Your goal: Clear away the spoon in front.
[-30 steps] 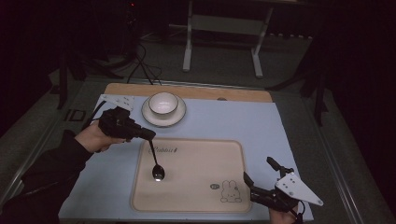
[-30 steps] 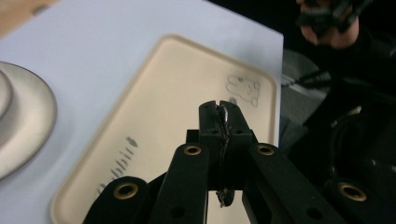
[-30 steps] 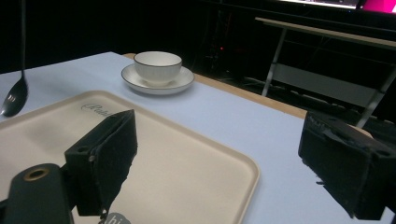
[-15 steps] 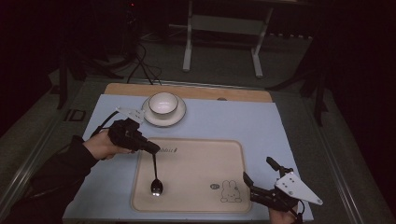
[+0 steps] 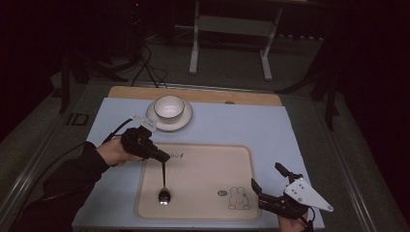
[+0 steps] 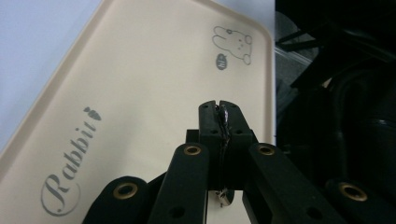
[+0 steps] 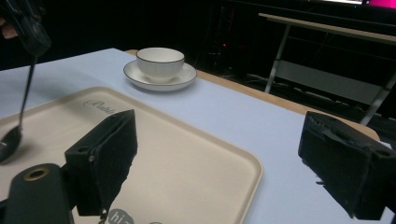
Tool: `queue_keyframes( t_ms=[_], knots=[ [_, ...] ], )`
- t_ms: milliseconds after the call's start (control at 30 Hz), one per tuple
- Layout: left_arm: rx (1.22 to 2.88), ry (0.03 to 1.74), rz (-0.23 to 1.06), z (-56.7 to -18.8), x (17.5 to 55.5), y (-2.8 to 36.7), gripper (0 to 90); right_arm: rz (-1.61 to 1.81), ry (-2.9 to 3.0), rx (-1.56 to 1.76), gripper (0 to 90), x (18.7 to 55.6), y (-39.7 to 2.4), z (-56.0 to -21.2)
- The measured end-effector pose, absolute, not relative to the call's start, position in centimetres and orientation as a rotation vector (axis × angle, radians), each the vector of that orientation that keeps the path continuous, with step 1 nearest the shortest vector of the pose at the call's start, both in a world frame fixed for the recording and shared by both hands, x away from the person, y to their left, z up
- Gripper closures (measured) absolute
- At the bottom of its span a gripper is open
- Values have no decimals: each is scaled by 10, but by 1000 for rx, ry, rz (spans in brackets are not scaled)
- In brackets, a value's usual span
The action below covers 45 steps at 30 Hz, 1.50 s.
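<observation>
The left gripper (image 5: 163, 157) has lowered the spoon (image 5: 164, 193) onto the tray (image 5: 212, 164).

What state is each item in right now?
Left hand-held gripper: shut on the spoon's handle.
Dark metal spoon: hanging bowl-down, tip at the tray.
Beige rectangular rabbit-print tray: flat on the mat.
White cup: upright on its white saucer.
Right hand-held gripper: open, empty.

The counter (image 5: 309, 140) is covered with a pale blue mat, wood showing along its far edge. On it lie a beige tray (image 5: 208, 169) printed with a rabbit, and behind that a white saucer (image 5: 186, 121) bearing a cup (image 5: 168, 106).
</observation>
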<state>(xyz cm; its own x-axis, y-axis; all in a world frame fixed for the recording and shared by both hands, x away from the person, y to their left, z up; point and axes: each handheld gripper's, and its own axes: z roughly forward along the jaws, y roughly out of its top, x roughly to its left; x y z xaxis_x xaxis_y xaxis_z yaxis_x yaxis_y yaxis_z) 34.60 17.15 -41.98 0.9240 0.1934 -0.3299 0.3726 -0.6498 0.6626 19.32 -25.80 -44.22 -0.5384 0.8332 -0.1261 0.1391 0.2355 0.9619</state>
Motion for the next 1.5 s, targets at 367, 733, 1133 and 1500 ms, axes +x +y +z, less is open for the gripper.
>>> queue_keyframes(
  t_ms=[367,733,1133,1500],
  knots=[
    [2234,447,-195,-433,354,176,815,1344,1854,888,117,193,-258,-442],
    [2210,553,-139,-453,365,178,791,1342,1861,884,117,193,-258,-442],
    [2187,621,-114,-473,373,175,772,1345,1866,881,118,193,-257,-442],
    [2176,713,-121,-500,383,170,742,1350,1868,879,117,193,-258,-442]
  ],
)
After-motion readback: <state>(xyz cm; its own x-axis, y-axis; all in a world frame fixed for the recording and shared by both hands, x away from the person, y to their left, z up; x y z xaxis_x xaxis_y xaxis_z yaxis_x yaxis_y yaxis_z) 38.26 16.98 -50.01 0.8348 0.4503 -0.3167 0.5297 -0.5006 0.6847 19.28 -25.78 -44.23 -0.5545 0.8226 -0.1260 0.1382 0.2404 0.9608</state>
